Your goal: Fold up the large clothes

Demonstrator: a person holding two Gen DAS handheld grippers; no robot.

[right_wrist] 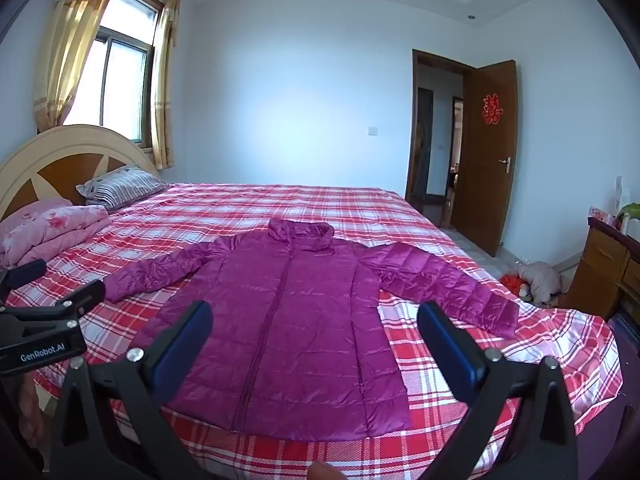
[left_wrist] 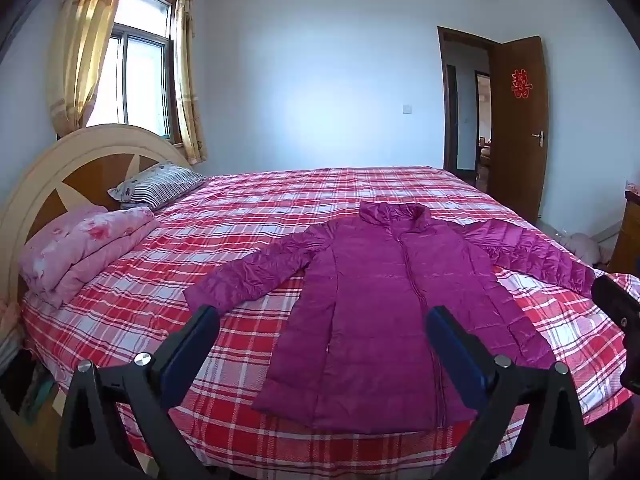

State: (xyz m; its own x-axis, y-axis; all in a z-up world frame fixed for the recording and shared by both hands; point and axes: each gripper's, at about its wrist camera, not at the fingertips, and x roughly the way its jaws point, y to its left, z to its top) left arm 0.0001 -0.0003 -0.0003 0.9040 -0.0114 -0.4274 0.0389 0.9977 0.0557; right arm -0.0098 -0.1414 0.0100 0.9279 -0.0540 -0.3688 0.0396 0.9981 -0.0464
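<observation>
Red-and-white plaid bed sheet carries a zipped magenta quilted down jacket, sleeves outspread. Near it, left gripper and right gripper hover with jaws wide apart, holding nothing.

In the left wrist view the right tool is cut off by the right edge, so only a dark part of its body shows and its fingers' spread cannot be told, while the left tool hides the near left corner of the bed behind its black arms. In the right wrist view the jacket has its lower hem corners covered by the right tool's blue pads. The pile on the floor by the wooden cabinet is too small and blurred to identify, and the cabinet itself runs off the right edge.
</observation>
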